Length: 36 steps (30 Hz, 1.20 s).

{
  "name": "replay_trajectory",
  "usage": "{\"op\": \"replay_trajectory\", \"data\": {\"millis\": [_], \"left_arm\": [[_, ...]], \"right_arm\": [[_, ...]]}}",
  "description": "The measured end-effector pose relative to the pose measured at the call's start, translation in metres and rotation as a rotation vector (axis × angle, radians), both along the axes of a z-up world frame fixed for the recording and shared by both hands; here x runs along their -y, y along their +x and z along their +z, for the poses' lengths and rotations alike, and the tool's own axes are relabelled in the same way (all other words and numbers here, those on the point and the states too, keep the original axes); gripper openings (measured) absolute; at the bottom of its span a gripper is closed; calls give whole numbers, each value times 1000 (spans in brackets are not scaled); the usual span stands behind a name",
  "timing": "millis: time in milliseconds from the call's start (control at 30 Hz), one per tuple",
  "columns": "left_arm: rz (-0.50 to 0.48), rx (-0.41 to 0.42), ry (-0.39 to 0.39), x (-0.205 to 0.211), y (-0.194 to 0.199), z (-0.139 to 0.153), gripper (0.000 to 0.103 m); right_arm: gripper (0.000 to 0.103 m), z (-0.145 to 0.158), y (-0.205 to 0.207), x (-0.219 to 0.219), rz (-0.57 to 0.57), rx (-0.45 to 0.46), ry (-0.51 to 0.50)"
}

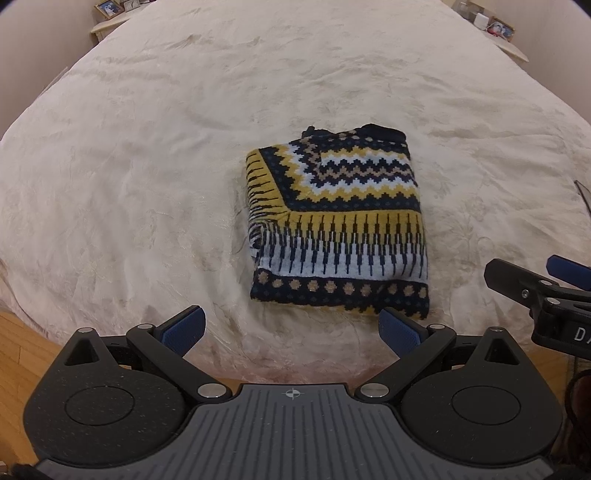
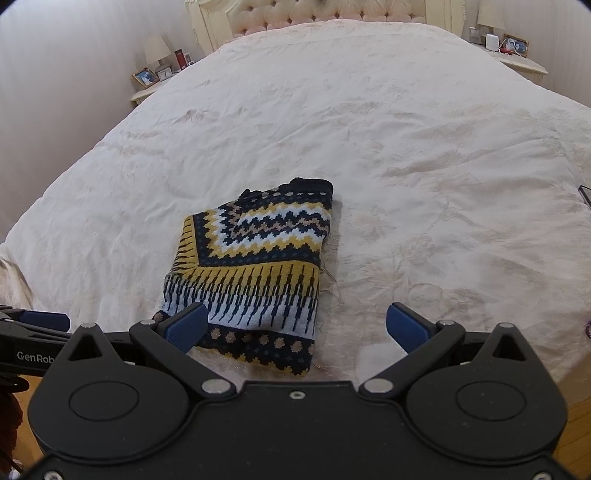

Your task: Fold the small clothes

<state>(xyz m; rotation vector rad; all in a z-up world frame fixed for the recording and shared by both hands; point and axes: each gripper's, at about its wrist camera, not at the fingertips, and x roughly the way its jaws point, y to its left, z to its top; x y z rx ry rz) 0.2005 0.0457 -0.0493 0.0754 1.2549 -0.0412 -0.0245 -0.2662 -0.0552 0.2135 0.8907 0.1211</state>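
Observation:
A small knitted sweater with navy, yellow, white and tan zigzag bands lies folded into a compact rectangle on the cream bedspread. My left gripper is open, held just short of the sweater's near hem, nothing between its blue pads. In the right wrist view the same sweater lies ahead and to the left. My right gripper is open too; its left pad overlaps the near left corner of the sweater in the view, and contact is unclear. The right gripper's side shows at the right edge of the left view.
The wide bed has a tufted headboard at the far end. Nightstands with lamps and picture frames flank it, left and right. Wooden floor shows at the bed's near edge. A dark thin object pokes in at the right.

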Motion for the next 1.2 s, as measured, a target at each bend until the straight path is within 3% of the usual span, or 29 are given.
{"op": "replay_trajectory", "data": {"millis": [1200], "left_arm": [[-14, -1, -6, 8, 10, -1, 102]], "right_arm": [[103, -5, 11, 6, -7, -18, 16]]}}
